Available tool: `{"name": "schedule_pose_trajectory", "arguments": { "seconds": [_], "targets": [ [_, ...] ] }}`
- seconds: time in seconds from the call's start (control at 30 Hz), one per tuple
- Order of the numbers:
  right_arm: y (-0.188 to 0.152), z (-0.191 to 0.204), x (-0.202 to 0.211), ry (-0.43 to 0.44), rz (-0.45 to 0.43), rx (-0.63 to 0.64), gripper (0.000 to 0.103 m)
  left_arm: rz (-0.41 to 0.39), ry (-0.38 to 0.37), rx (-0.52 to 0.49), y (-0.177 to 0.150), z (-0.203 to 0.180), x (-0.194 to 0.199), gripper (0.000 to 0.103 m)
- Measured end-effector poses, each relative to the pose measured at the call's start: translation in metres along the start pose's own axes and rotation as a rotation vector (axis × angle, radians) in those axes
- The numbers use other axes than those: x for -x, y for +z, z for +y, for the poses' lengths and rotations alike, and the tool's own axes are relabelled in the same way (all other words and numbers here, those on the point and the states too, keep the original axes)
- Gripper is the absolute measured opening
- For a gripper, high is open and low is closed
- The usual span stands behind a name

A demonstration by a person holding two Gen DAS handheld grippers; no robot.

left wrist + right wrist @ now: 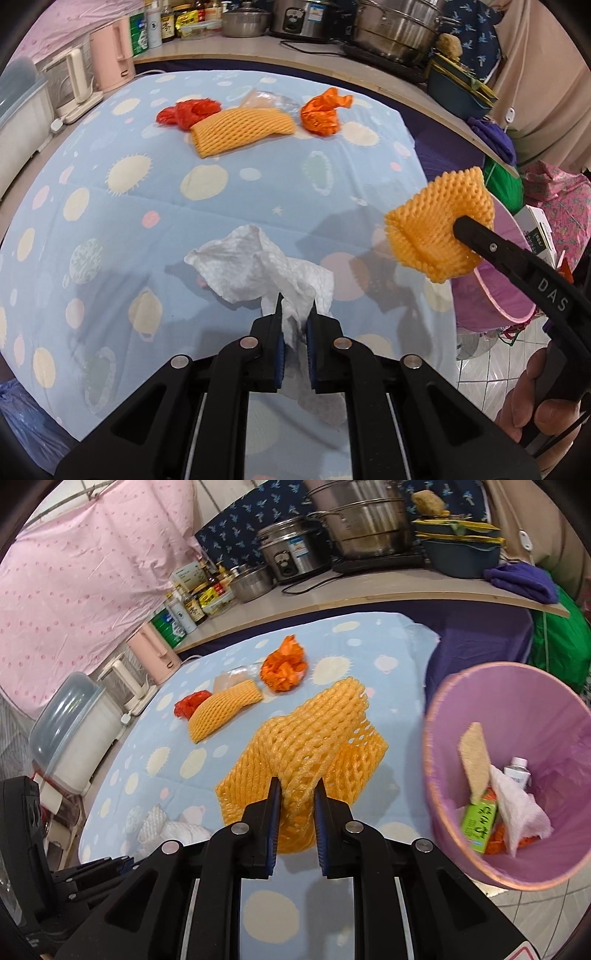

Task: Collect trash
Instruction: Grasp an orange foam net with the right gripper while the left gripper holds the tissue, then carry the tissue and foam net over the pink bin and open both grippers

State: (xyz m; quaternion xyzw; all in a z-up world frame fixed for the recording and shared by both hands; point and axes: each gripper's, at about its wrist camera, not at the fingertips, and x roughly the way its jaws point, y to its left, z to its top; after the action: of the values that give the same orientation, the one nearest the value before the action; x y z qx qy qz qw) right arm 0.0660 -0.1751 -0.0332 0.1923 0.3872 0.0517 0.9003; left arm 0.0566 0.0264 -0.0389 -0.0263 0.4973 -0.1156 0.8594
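Your left gripper (296, 314) is reaching forward low over the table, its jaws pinching a crumpled white tissue (255, 266) between the blue pads (281, 354). Your right gripper (297, 794) is hanging off to the right, raised above the table edge, jaws clamping a yellow foam net (310, 738). Your right hand (532, 398) is gripping its handle.
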Motion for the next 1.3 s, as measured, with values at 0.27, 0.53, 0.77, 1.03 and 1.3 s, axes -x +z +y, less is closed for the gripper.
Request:
{"name": "schedule_pose_trajectory", "arguments": {
  "seconds": [0.27, 0.53, 0.77, 1.03, 1.3],
  "targets": [
    [-0.006, -0.055, 0.040, -0.075, -0.063, -0.086, 0.016, -0.036, -0.065, -0.063, 0.010, -0.038, 0.016, 0.008],
    [-0.010, -0.116, 0.070, -0.167, -0.125, -0.203, 0.016, -0.066, -0.179, -0.149, 0.030, -0.099, 0.022, 0.008],
    [-0.008, -0.151, 0.077, -0.219, -0.138, -0.265, 0.016, -0.098, -0.263, -0.237, 0.050, -0.159, 0.013, 0.008],
    [-0.007, -0.171, 0.073, -0.233, -0.135, -0.298, 0.019, -0.088, -0.287, -0.315, 0.058, -0.207, -0.016, 0.009],
    [-0.005, -0.179, 0.071, -0.252, -0.149, -0.324, 0.037, -0.055, -0.249, -0.358, 0.050, -0.228, -0.043, 0.019]
  ]
}}
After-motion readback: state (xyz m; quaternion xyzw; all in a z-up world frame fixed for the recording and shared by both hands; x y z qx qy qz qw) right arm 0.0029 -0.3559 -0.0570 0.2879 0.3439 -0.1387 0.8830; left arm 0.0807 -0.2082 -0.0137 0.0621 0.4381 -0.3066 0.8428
